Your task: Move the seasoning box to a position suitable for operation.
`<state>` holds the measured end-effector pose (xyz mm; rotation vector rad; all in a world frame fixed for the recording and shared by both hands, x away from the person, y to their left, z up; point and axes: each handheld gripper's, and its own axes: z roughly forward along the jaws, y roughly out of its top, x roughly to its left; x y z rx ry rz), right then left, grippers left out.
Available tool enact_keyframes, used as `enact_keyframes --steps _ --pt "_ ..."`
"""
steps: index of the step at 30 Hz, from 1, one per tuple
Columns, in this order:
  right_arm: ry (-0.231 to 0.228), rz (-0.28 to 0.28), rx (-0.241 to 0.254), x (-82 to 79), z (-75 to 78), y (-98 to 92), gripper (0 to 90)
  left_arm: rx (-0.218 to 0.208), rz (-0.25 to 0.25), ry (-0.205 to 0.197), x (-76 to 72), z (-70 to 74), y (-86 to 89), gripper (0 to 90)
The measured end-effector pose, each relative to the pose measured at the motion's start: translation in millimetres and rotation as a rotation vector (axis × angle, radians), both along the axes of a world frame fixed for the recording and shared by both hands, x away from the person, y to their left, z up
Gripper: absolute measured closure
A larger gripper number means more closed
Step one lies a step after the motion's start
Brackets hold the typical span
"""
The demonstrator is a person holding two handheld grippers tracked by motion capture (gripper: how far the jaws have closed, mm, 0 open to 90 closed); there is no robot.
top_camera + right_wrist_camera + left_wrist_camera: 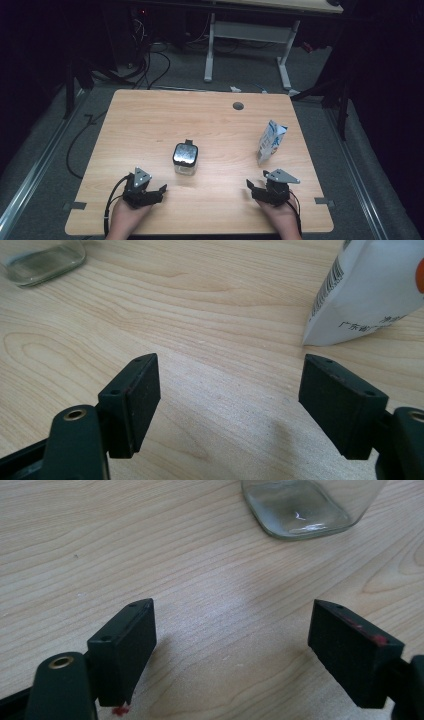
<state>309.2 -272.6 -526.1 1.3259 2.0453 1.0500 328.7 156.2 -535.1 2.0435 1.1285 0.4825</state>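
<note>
From the high view, the glass jar (185,159) stands mid-worktop (150,125), the milk carton (271,142) to its right; the left claw (159,191) and right claw (251,187) rest near the front edge. In the left gripper view, the jaws are apart and empty, the jar (300,507) ahead. In the right gripper view, the jaws are apart, the carton (372,290) ahead at right.

Bare tabletop (150,130) around glass jar (185,159) and milk carton (271,142), well apart.

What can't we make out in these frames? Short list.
- Glass jar: contents unreadable in the high view, too small and dark lid on top; upper part cut off by the top edge in the left gripper view.
- Carton: print too small in the high view; top cut off by the frame edge in the right gripper view.
- Room beyond the table: too dark.
</note>
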Motion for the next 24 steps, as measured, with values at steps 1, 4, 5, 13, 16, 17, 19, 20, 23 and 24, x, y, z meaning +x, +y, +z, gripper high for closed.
enact_keyframes --steps 1,4,5,13,16,17,19,20,23,24 --pt "-0.002 0.003 -0.003 0.0 0.0 0.0 24.6 0.003 0.000 -0.005 -0.7 0.2 -0.3 20.2" --pt "-0.009 0.006 -0.001 -1.2 0.3 0.3 24.6 -0.003 -0.003 -0.009 -2.3 0.7 0.1 20.6" --pt "-0.011 0.007 -0.002 -1.2 0.4 0.4 24.6 -0.003 -0.003 -0.009 -2.3 0.7 0.1 20.7" --pt "-0.021 0.005 -0.005 -1.2 1.9 2.0 24.7 -0.030 -0.010 -0.030 -6.4 3.3 4.2 22.6" --pt "-0.028 0.008 -0.008 -1.6 2.6 2.5 24.6 -0.044 -0.014 -0.040 -7.0 4.4 6.1 23.9" --pt "-0.029 0.012 -0.007 -1.5 2.8 2.4 24.6 -0.053 -0.012 -0.043 -7.1 4.7 6.5 24.2" --pt "-0.031 0.013 -0.007 -1.6 3.0 2.2 24.4 -0.060 -0.013 -0.045 -7.1 5.3 7.2 25.4" --pt "-0.030 0.014 -0.009 -2.3 3.4 1.8 24.4 -0.073 -0.009 -0.055 -7.5 6.2 8.1 25.5" --pt "-0.034 0.021 -0.006 -2.2 3.9 1.6 25.1 -0.092 -0.008 -0.071 -9.7 7.9 9.0 25.9" --pt "-0.034 0.021 -0.006 -2.2 3.9 1.6 25.1 -0.092 -0.008 -0.071 -9.7 7.9 9.0 26.1"
